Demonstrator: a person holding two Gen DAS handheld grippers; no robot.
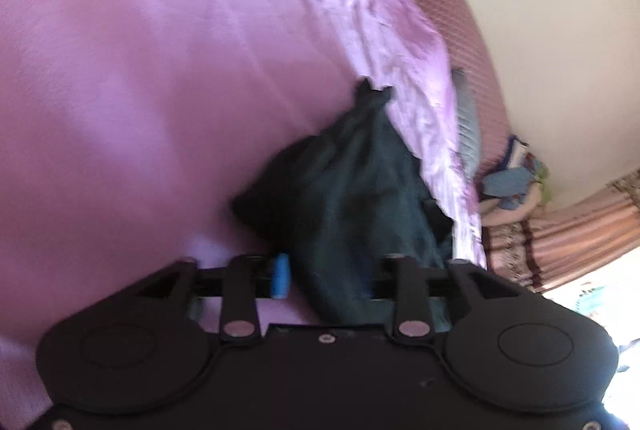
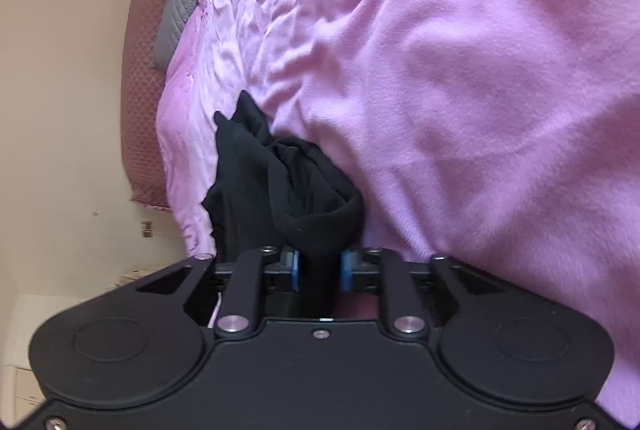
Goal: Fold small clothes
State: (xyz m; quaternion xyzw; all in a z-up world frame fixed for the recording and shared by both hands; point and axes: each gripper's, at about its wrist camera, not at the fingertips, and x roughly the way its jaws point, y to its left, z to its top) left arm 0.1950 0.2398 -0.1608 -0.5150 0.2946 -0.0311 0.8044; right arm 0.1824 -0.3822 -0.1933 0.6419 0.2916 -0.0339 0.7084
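A small dark garment [image 1: 352,197] hangs bunched over the pink bedspread [image 1: 140,69]. In the left wrist view it drapes across my left gripper [image 1: 332,278]; one blue pad [image 1: 281,276] shows, the other is hidden by cloth, so the jaws' state is unclear. In the right wrist view my right gripper [image 2: 320,270] is shut on the dark garment [image 2: 280,181], a thick fold pinched between its blue pads [image 2: 347,270]. The cloth stretches away from the fingers toward the bed's edge.
The pink bedspread [image 2: 460,89] is wrinkled. A grey quilted pillow [image 2: 176,13] and a mauve mattress edge [image 2: 140,89] lie by the cream wall. A pile of clothes [image 1: 516,185] sits at the bed's far end beside a striped cloth [image 1: 560,234].
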